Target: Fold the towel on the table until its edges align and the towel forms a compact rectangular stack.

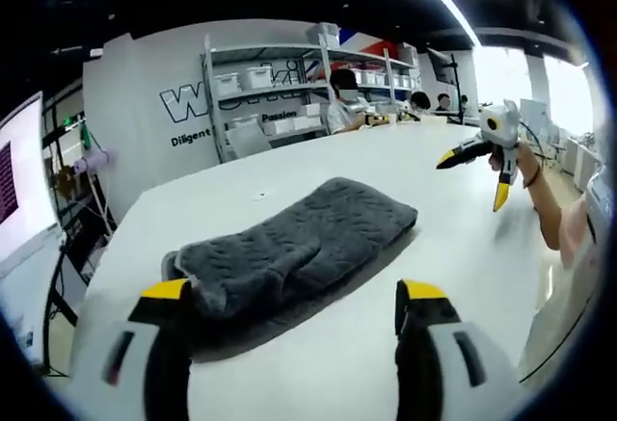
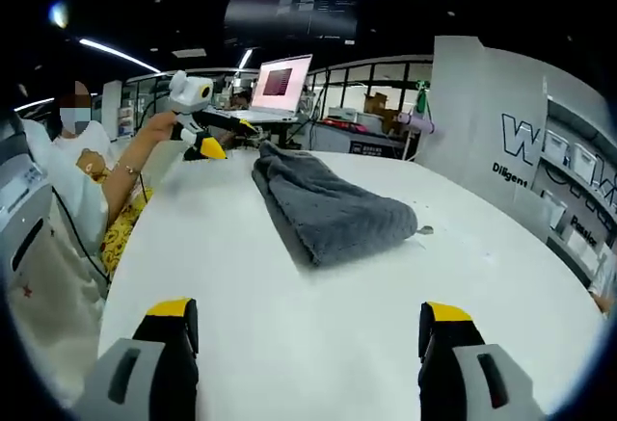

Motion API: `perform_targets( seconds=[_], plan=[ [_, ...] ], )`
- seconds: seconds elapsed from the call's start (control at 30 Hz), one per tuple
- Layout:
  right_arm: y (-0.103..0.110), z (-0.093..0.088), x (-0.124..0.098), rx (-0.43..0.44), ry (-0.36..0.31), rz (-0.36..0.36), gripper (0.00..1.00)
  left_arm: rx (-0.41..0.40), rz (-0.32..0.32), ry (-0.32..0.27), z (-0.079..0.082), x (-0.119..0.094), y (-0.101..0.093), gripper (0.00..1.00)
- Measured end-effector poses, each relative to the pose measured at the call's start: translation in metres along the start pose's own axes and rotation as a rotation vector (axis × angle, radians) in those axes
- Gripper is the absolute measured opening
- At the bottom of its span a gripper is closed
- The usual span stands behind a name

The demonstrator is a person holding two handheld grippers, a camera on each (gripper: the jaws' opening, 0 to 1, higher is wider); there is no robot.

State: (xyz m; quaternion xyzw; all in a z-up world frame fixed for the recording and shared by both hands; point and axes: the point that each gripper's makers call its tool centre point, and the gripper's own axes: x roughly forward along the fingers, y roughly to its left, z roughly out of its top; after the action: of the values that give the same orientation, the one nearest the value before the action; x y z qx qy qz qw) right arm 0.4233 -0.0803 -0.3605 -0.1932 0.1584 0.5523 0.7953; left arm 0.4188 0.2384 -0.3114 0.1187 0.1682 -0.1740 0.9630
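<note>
Left gripper (image 1: pixel 294 305): jaws spread, holding nothing, just short of the towel. Right gripper (image 2: pixel 308 329): jaws spread, holding nothing, apart from the towel. One grey towel (image 1: pixel 299 243) lies folded on one white table (image 1: pixel 318 363). Shelving (image 1: pixel 289 89) behind holds several white bins.

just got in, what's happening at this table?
A person holds a pair of tongs in each hand over a white table. A grey towel lies there already folded into a long bundle, a bit lumpy at one end. Neither pair touches it: the left tongs are open just short of the towel, and the right tongs are open and held back from it.
</note>
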Motion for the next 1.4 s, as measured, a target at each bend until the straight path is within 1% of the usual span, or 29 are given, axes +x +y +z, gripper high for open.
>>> perform_targets(
  seconds=[0.07, 0.1, 0.17, 0.2, 0.23, 0.27, 0.33, 0.4, 0.5, 0.53, 0.6, 0.7, 0.73, 0.77, 0.83, 0.87, 0.97, 1.0, 1.03, 1.07, 1.13, 1.17, 1.23, 1.3, 1.33, 1.4],
  plan=[
    [0.0, 0.001, -0.001, 0.004, -0.011, -0.002, 0.98, 0.001, 0.001, -0.004, 0.005, 0.003, 0.005, 0.85],
    [0.0, 0.001, -0.002, 0.003, -0.011, -0.004, 0.98, -0.005, 0.003, -0.005, 0.008, 0.007, 0.011, 0.84],
    [0.002, 0.001, -0.002, 0.0, -0.015, -0.002, 0.98, -0.013, 0.01, 0.007, 0.009, 0.014, 0.02, 0.84],
    [0.003, 0.001, -0.002, 0.0, -0.017, 0.002, 0.98, -0.025, 0.025, 0.016, 0.009, 0.018, 0.027, 0.83],
    [0.004, 0.001, -0.002, 0.0, -0.018, 0.005, 0.97, -0.03, 0.034, 0.023, 0.008, 0.021, 0.032, 0.81],
    [0.005, 0.0, -0.002, -0.001, -0.018, 0.008, 0.97, -0.029, 0.037, 0.03, 0.006, 0.023, 0.034, 0.75],
    [0.007, -0.001, -0.002, 0.001, -0.015, 0.012, 0.96, -0.049, 0.05, 0.053, 0.001, 0.029, 0.04, 0.69],
    [0.007, -0.003, -0.002, -0.008, -0.009, 0.009, 0.93, -0.051, 0.072, 0.056, -0.003, 0.036, 0.047, 0.67],
    [0.008, -0.003, -0.002, -0.009, -0.013, 0.01, 0.93, -0.054, 0.112, 0.095, -0.014, 0.041, 0.058, 0.62],
    [0.008, -0.003, -0.002, -0.008, -0.019, 0.012, 0.92, -0.056, 0.13, 0.115, -0.02, 0.042, 0.063, 0.58],
    [0.009, -0.005, -0.003, -0.009, -0.017, 0.015, 0.92, -0.06, 0.143, 0.125, -0.026, 0.044, 0.067, 0.49],
    [0.009, -0.007, -0.002, -0.013, -0.003, 0.009, 0.91, -0.094, 0.187, 0.086, -0.028, 0.043, 0.079, 0.31],
    [0.008, -0.007, -0.002, -0.013, -0.001, 0.008, 0.91, -0.097, 0.206, 0.089, -0.03, 0.041, 0.083, 0.27],
    [0.008, -0.007, -0.001, -0.013, 0.0, 0.008, 0.91, -0.091, 0.23, 0.108, -0.034, 0.04, 0.088, 0.26],
    [0.009, -0.008, -0.001, -0.013, 0.0, 0.009, 0.91, -0.07, 0.256, 0.172, -0.046, 0.037, 0.091, 0.27],
    [0.009, -0.008, -0.001, -0.014, 0.0, 0.011, 0.91, -0.054, 0.267, 0.193, -0.05, 0.037, 0.093, 0.27],
    [0.01, -0.008, -0.001, -0.014, 0.002, 0.012, 0.9, -0.041, 0.255, 0.191, -0.05, 0.038, 0.087, 0.26],
    [0.01, -0.009, -0.001, -0.014, 0.005, 0.012, 0.9, -0.036, 0.251, 0.198, -0.051, 0.039, 0.086, 0.26],
    [0.009, -0.009, 0.0, -0.014, 0.008, 0.009, 0.9, -0.021, 0.261, 0.218, -0.054, 0.039, 0.087, 0.25],
    [0.009, -0.009, 0.0, -0.014, 0.009, 0.009, 0.9, -0.009, 0.269, 0.233, -0.056, 0.039, 0.089, 0.23],
    [0.009, -0.011, 0.001, -0.013, 0.014, 0.011, 0.9, 0.002, 0.28, 0.255, -0.059, 0.04, 0.09, 0.15],
    [0.009, -0.011, 0.001, -0.013, 0.014, 0.011, 0.9, 0.004, 0.28, 0.256, -0.06, 0.04, 0.09, 0.11],
    [0.009, -0.012, 0.001, -0.013, 0.018, 0.01, 0.9, 0.002, 0.281, 0.256, -0.06, 0.041, 0.091, 0.08],
    [0.009, -0.012, 0.001, -0.015, 0.018, 0.009, 0.9, -0.026, 0.273, 0.242, -0.059, 0.042, 0.091, 0.07],
    [0.01, -0.012, 0.001, -0.015, 0.018, 0.009, 0.89, -0.038, 0.276, 0.233, -0.058, 0.042, 0.093, 0.07],
    [0.01, -0.011, 0.001, -0.016, 0.016, 0.009, 0.89, -0.07, 0.294, 0.186, -0.052, 0.041, 0.097, 0.06]
  ],
)
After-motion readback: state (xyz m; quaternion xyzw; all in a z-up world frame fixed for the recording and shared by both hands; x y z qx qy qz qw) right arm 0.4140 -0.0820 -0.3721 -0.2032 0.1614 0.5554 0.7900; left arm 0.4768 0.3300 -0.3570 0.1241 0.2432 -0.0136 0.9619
